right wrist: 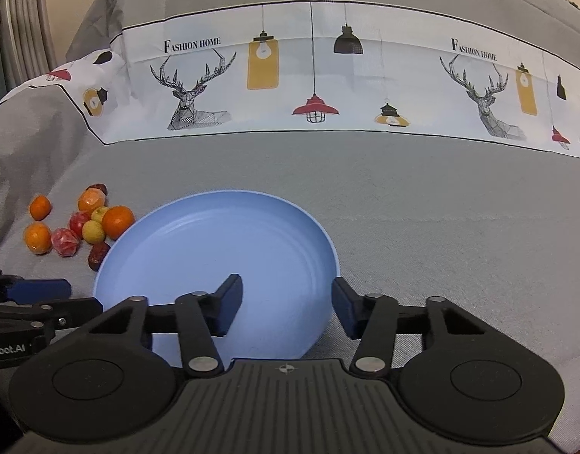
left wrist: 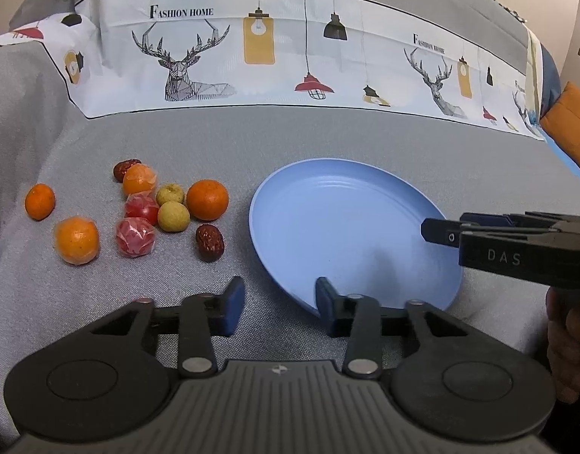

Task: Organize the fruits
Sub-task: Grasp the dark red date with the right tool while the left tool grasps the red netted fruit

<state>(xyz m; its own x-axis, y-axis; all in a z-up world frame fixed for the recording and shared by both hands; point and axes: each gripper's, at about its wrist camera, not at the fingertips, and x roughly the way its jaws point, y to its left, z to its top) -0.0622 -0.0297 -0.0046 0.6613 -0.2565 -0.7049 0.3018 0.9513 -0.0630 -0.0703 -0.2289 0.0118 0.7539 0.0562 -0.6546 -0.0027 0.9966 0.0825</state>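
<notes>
I see one light blue plate (left wrist: pixel 350 227) lying on the grey bedspread (left wrist: pixel 328 132), and nothing is in it. All the fruit sits in a loose cluster on the bedspread to the left of the plate, none of it touching the rim in the left wrist view.

I count ten pieces. Four are oranges: a bare one nearest the plate (left wrist: pixel 207 199), a small one at the far left (left wrist: pixel 40 201), one in clear wrap at the front left (left wrist: pixel 77 240), and one wrapped at the back (left wrist: pixel 139 179). Two are red fruits in plastic wrap (left wrist: pixel 135 237) (left wrist: pixel 141 207). Two are small yellow-green fruits (left wrist: pixel 173 216) (left wrist: pixel 170 194). Two are dark red jujubes, one at the front (left wrist: pixel 209 242) and one at the back (left wrist: pixel 126 169).

My left tool (left wrist: pixel 278 300) is released, its jaws parted with nothing between them; its right finger overlaps the plate's near rim. My right tool (right wrist: pixel 288 302) is also released and empty, its jaws straddling the plate's near right edge without pressing it. A printed band with deer and lamps (left wrist: pixel 290 49) runs across the bedspread behind.
</notes>
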